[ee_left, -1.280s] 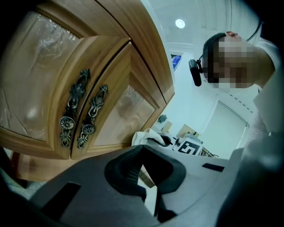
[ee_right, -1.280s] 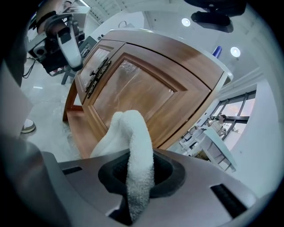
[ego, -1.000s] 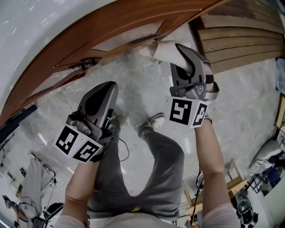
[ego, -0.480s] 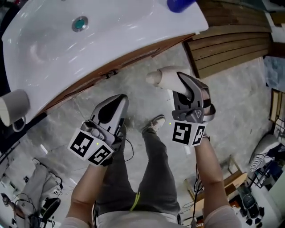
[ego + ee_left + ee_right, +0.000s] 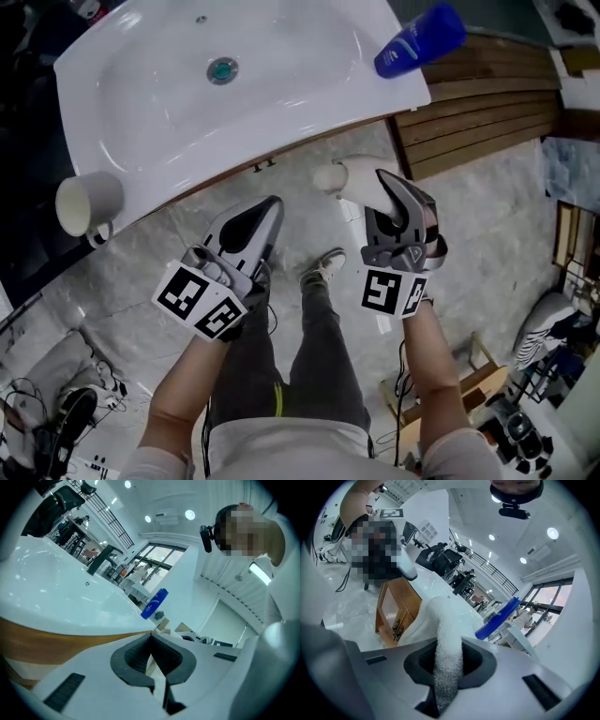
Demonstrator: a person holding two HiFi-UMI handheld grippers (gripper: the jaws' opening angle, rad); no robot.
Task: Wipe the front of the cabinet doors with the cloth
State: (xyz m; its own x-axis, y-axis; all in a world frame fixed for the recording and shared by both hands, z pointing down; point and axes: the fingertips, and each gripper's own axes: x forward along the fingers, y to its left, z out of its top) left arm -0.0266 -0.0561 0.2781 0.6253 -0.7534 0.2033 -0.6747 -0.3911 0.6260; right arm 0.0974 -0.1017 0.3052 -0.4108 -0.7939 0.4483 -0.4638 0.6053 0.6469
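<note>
My right gripper (image 5: 382, 180) is shut on a white cloth (image 5: 342, 175) that sticks out toward the cabinet, below the sink's front edge. In the right gripper view the cloth (image 5: 443, 625) fills the gap between the jaws, with the brown wooden cabinet doors (image 5: 393, 609) and their dark handles beyond it at the left. From above, the doors show only as a thin brown strip (image 5: 281, 155) under the basin. My left gripper (image 5: 272, 206) hangs beside it, shut and holding nothing; its jaws (image 5: 151, 641) point up at the sink's underside.
A white sink basin (image 5: 281, 84) tops the cabinet, with a blue bottle (image 5: 419, 40) on its right corner and a white mug (image 5: 86, 203) at the left. Wooden slats (image 5: 487, 94) stand to the right. My legs and a shoe (image 5: 326, 264) are on the grey marble floor.
The view has risen from the door fronts to above the sink. Both grippers have come up and away from the doors; the cloth stays in the right one.
</note>
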